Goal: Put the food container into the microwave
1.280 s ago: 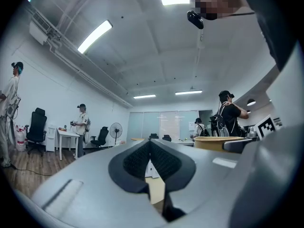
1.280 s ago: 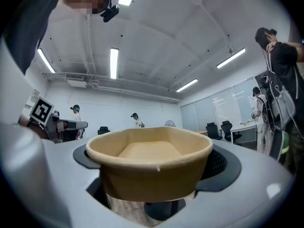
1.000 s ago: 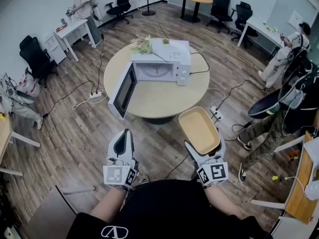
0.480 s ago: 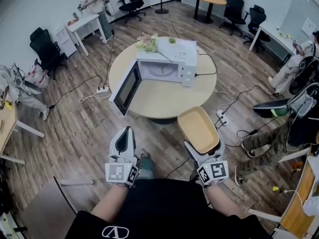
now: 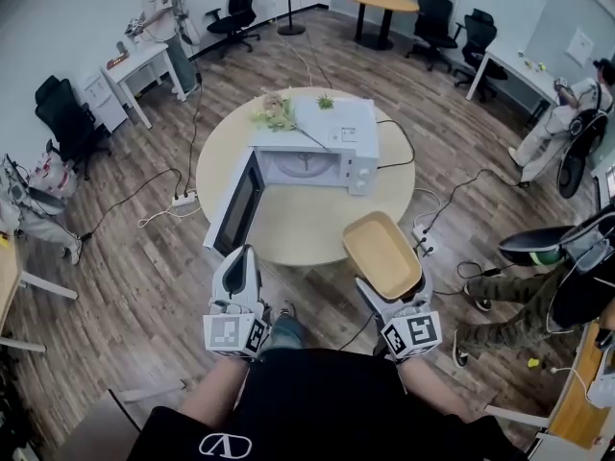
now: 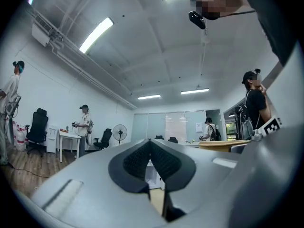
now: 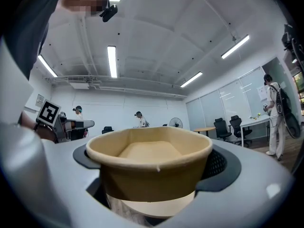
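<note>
Out past the near-right rim of the round table (image 5: pixel 307 224) is where the container (image 5: pixel 382 254) is right now, overlapping that edge in the head view. I can't tell how high above it.

Counts: one microwave (image 5: pixel 332 128), one container, two grippers, plus four other people (image 5: pixel 154 3) around the room's edges.

Right gripper (image 5: pixel 394 282) is clamped on the container's near end. The right gripper view shows that best: a black pad on each side of the tan wall (image 7: pixel 149 160) and an empty tub, but no microwave or table at all.

Left gripper (image 5: pixel 239 257) is closed with nothing in it. In the left gripper view its pads (image 6: pixel 137 160) meet at the tip (image 6: pixel 151 148), with only a thin slit lower down. That view also catches the container rim edge-on at the right (image 6: pixel 223 145).

Only the head view gives the layout. The microwave sits toward the back of the table, cavity facing the person. Its door (image 5: pixel 233 209) is swung wide open to the left and sticks out past the table's left rim. A strip of bare tabletop lies between the opening and the near edge. The container is right of the opening and well short of it.
</note>
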Motion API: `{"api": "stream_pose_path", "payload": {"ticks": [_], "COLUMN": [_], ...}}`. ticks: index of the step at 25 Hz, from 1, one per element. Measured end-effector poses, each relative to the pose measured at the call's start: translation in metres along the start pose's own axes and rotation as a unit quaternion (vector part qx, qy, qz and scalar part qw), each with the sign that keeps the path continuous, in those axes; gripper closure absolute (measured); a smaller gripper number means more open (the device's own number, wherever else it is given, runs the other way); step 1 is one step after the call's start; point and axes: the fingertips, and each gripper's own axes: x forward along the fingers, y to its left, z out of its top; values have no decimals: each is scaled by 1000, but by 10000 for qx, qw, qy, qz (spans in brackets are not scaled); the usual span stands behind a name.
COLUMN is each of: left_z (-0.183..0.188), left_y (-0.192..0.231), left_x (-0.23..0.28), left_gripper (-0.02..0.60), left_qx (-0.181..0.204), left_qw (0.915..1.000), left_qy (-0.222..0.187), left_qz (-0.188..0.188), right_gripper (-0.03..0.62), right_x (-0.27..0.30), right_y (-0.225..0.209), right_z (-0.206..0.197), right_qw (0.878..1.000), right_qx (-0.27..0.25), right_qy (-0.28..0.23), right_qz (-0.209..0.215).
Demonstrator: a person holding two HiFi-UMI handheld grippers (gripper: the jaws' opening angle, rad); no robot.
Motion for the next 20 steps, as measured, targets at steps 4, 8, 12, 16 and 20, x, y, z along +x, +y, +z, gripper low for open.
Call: {"api": "stream_pose_path", "payload": {"ticks": [4,8,12,16,20], "left_z": [1,-5,-11,-17,-19], "left_y": [31,61,89,108,116], "left_x": [55,105,150,179,199], "left_gripper": [580,580,581,580,580], "left_qx": [-46,-121,-166,-229,-243], "left_qw": [9997,9985,9968,9947,9935], "left_qy": [34,131,202,245,259], "left_qz": [-246,-515,-757,-969,-1084], "right_gripper": [3,3,3,3,3], "right_x": [50,98,140,172,196], "right_y": [-9,-15,-15,-12,-9], "right_z": [11,16,19,16,20], "right_qw": [9996,9986,9973,9965,9965], "right_qx": [-43,-108,-179,-223,-226], "right_qy": [-18,20,41,79,28], "right_qz": [-264,-516,-706,-800,-798]}}
